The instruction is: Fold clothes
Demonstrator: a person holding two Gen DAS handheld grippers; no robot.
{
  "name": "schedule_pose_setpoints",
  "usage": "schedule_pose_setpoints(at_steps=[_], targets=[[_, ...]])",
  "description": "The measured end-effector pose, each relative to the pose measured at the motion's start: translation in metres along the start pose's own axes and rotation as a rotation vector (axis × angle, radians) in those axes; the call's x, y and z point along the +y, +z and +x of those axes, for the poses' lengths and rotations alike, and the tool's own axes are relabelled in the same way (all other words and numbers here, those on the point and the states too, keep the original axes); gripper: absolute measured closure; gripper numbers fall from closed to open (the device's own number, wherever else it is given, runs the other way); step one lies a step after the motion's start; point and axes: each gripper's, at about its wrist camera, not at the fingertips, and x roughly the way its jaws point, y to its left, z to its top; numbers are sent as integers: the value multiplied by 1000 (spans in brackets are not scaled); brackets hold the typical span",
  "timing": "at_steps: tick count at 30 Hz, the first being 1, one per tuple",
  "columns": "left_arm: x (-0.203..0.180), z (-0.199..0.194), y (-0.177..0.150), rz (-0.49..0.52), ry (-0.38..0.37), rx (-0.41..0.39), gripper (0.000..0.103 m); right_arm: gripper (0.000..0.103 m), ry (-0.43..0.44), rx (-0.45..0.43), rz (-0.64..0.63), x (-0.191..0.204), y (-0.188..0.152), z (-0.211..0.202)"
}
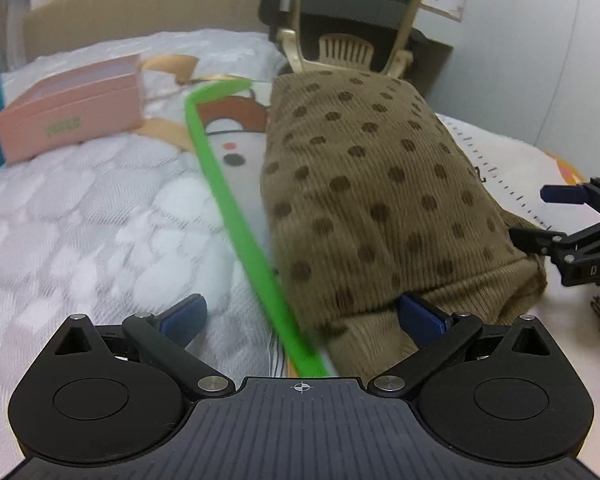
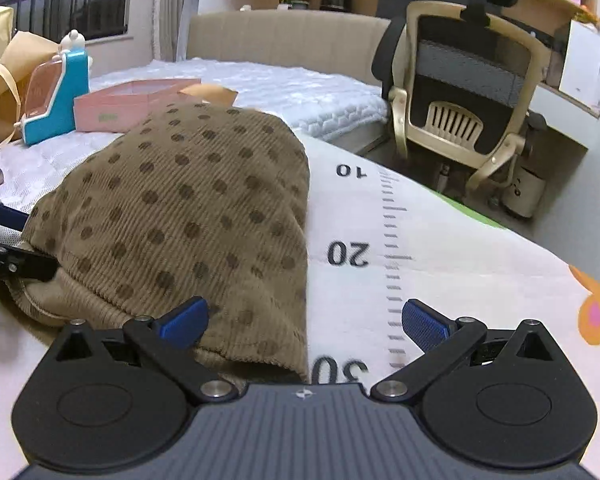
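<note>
A brown corduroy garment point(image 1: 380, 200) with dark dots lies folded into a thick bundle on a white mat point(image 1: 244, 184) edged in green. My left gripper point(image 1: 304, 314) is open at the garment's near left corner, its right fingertip point(image 1: 420, 314) touching the cloth edge and nothing clamped. In the right wrist view the same garment point(image 2: 196, 208) fills the left half. My right gripper point(image 2: 306, 320) is open over its near right corner, the left fingertip point(image 2: 188, 320) above the cloth. Each gripper shows in the other's view: right gripper point(image 1: 548, 216), left gripper point(image 2: 18, 240).
The mat point(image 2: 440, 248) carries a printed ruler scale reading 10, 20, 30. A pink box point(image 1: 72, 112) and a blue toy point(image 2: 60, 96) sit on the white quilt point(image 1: 80, 220) behind. An office chair point(image 2: 468, 92) stands past the bed's far right edge. A padded headboard point(image 2: 284, 36) is at the back.
</note>
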Motion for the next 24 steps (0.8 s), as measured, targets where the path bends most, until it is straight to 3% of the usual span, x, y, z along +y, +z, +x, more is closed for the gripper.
schedule_pose_setpoints(at_steps=[5, 8, 12, 15, 19, 24], targets=[[-20, -36, -20, 26, 11, -35, 0, 0, 12, 13, -32, 8, -20, -26], [-41, -63, -44, 25, -27, -69, 0, 0, 41, 22, -18, 15, -42, -57], [-62, -91, -82, -53, -84, -138, 0, 0, 104, 10, -10, 26, -71, -99], [-73, -97, -105, -91, -95, -150, 0, 0, 163, 54, -1, 35, -91, -116], [-84, -95, -113, -59, -40, -160, 0, 0, 82, 10, -1, 39, -99, -128], [-86, -93, -115, -37, -5, -173, 0, 0, 109, 31, 83, 28, -97, -120]])
